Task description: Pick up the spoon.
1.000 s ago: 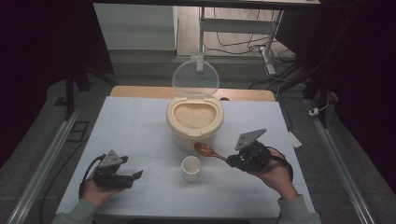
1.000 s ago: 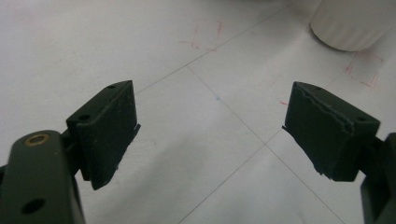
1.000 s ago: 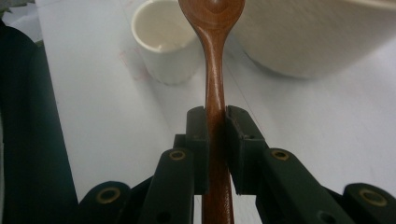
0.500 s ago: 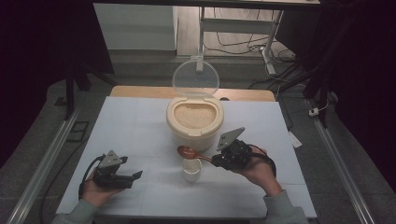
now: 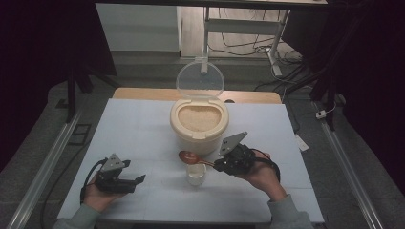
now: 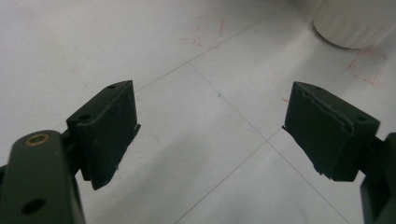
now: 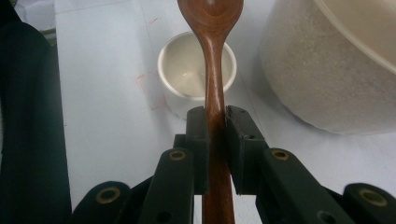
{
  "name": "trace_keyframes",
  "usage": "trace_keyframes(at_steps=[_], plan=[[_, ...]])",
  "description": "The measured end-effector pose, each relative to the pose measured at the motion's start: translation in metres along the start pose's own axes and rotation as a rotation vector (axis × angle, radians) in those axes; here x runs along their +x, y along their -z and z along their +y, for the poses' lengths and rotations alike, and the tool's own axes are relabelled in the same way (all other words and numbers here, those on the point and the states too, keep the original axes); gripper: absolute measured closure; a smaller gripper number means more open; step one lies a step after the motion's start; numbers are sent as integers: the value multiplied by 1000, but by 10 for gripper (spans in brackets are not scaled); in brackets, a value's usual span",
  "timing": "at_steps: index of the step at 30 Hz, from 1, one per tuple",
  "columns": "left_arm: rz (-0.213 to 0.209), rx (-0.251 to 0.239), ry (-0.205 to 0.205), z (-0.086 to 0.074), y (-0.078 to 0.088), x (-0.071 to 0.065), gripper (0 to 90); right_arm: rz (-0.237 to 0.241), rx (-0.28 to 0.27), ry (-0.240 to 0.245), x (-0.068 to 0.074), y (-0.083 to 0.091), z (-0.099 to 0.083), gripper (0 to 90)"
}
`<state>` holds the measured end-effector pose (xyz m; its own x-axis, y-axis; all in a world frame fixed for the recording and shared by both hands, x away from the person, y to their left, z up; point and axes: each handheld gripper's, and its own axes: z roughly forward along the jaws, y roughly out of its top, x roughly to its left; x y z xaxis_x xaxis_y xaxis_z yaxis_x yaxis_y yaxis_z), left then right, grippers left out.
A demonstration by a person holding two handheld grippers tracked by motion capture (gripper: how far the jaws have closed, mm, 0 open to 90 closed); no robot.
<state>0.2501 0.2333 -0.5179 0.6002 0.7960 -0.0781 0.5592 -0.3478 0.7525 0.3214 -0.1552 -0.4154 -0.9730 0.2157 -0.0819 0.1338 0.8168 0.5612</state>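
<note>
White tabletop [image 5: 143, 129] carries an open rice container [image 5: 199, 123]; right claw [image 7: 215, 122] pinches a wooden spoon [image 5: 191, 157] over the cup [image 5: 196, 174] for scooping, left claw [image 6: 210, 135] spread idle.

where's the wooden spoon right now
The wooden spoon is clamped in the right gripper, its bowl held above the small white cup, just in front of the open rice container, near the table's middle in the high view.

Right gripper [image 5: 217, 164] carried the wooden spoon [image 5: 191, 157] from 3 o'clock toward 9; spoon bowl came to hang just above the white cup [image 5: 196, 175], beside the rice container [image 5: 199, 125].
</note>
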Motion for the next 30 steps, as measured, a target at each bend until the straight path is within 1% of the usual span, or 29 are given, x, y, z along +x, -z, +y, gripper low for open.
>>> trace_keyframes(at_steps=[6,9,12,16,24,25,28,30], plan=[[-6,-4,-9,4,1,-2,172,-6,-1,2,0,0,0,794],[-27,-14,-24,12,3,-6,172,-9,-1,10,0,-1,1,794],[-56,-15,-71,26,5,-16,171,-8,0,16,2,-2,3,793],[-91,-23,-119,45,6,-27,171,-11,1,28,4,-2,6,794],[-145,-33,-179,75,5,-46,172,-13,5,38,6,-2,8,794],[-149,-36,-186,78,4,-47,172,-12,-1,43,6,-3,8,794],[-174,-47,-210,93,4,-57,172,-10,-1,42,7,-4,9,794],[-193,-53,-234,102,4,-64,179,-13,4,45,8,-4,10,794]])
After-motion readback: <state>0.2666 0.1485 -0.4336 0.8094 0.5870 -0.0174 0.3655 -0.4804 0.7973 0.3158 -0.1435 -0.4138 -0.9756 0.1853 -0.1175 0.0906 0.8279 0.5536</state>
